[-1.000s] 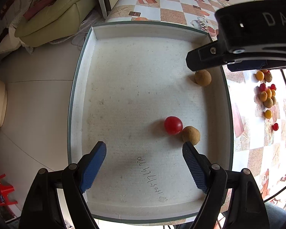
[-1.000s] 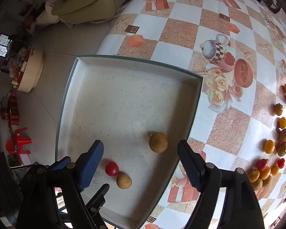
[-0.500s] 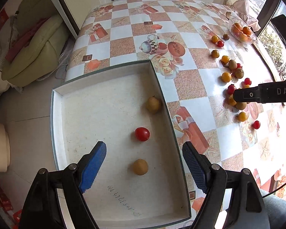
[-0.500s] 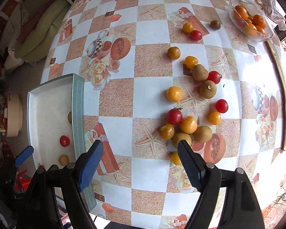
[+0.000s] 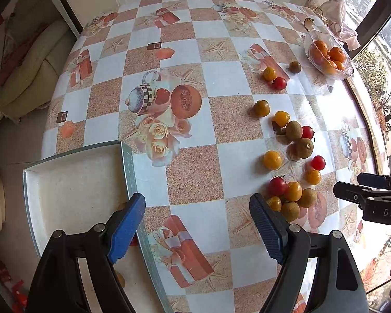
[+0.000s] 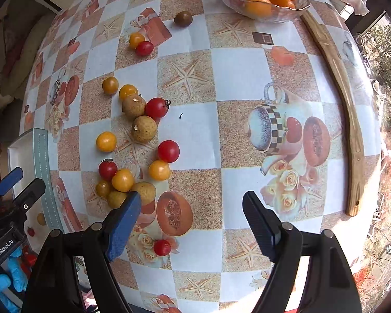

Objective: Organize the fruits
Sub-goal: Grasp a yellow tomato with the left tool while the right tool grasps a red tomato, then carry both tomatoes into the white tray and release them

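Our right hand-held gripper [image 6: 189, 215] hangs spread and empty over the surface [image 6: 195, 135], as does the left hand-held gripper [image 5: 196, 223] beside the tray [image 5: 129, 161] at that frame's lower left. To take a fruit cleanly we should lower the right one squarely over the lone red cherry tomato [image 6: 168, 151] just left of centre, well clear of the tight fruit cluster [image 6: 122, 182] beside its left finger. Half a second ago both views sat farther back over the tray; now the scattered fruit fills them.

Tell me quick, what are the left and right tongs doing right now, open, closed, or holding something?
Left tongs: open, holding nothing, over the table edge beside the tray.
Right tongs: open, holding nothing, above the tablecloth near the loose fruit.
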Tool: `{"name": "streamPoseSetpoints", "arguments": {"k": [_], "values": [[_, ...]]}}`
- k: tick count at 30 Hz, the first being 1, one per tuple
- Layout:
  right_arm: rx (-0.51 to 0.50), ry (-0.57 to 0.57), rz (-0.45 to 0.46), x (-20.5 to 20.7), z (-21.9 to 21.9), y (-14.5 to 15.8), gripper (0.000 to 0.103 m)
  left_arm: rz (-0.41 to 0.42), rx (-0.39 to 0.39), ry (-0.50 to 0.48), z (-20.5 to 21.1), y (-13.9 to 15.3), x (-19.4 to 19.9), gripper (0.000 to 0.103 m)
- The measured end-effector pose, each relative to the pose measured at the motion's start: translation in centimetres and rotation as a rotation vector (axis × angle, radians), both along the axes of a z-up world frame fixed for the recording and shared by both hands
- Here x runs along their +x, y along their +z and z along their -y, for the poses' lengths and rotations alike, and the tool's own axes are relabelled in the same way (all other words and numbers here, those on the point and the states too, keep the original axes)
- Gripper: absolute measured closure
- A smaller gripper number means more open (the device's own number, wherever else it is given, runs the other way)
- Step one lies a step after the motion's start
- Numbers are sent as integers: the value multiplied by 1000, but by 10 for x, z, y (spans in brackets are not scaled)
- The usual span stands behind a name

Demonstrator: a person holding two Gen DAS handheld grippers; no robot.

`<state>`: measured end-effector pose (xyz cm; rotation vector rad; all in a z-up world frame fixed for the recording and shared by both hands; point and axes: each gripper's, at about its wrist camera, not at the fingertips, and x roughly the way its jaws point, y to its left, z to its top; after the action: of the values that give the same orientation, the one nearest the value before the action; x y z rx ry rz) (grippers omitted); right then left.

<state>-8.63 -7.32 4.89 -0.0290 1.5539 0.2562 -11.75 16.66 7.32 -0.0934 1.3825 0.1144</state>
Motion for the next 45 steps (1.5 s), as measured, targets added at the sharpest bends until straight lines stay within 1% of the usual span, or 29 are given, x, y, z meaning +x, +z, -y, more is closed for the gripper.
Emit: {"name": "streamPoseSetpoints", "arguments": {"k": [7,12,13,14,16,18,21,25,27,28,29,30,32,33,34,35,36,37,40,45], "values": [[32,51,-11,7,8,-6,20,-14,26,-58,22,-21,47,20],[67,65,-27,14,1,-13,21,-4,34,-119,36,-33,75,20],[75,66,-28,15,0,-13,22,2,40,-129,38,-35,80,20],[78,66,-27,16,-2,-15,24,5,44,-137,39,-37,83,20],[79,62,-29,20,-4,-17,33,6,40,-150,42,-42,91,20],[88,51,-42,24,-6,-22,36,4,37,-157,43,-46,96,20],[91,48,-48,27,-9,-27,39,-1,27,-163,42,-52,103,20],[85,56,-35,32,-20,-30,39,-4,21,-165,42,-58,110,20],[73,56,-30,32,-24,-31,40,-2,17,-167,44,-59,112,25],[62,59,-27,33,-30,-32,46,0,12,-168,45,-59,113,29],[51,67,-23,33,-35,-32,50,0,11,-172,48,-57,113,33],[50,75,-22,32,-37,-33,57,1,9,-176,50,-56,112,35],[27,98,-15,30,-47,-33,61,2,0,-186,58,-53,112,48],[24,108,-14,30,-51,-34,69,2,-8,-190,59,-53,112,51],[28,112,-16,30,-55,-34,77,4,-16,-194,61,-52,111,60],[31,110,-20,30,-56,-35,81,5,-20,-199,63,-51,111,72],[42,102,-27,30,-58,-36,82,2,-29,-204,65,-49,110,78],[53,94,-31,28,-60,-37,82,-1,-46,-206,65,-48,110,80],[99,69,-49,25,-59,-39,82,3,-84,-202,68,-46,105,80],[124,52,-52,22,-56,-37,82,16,-115,-164,54,-34,88,80]]}}
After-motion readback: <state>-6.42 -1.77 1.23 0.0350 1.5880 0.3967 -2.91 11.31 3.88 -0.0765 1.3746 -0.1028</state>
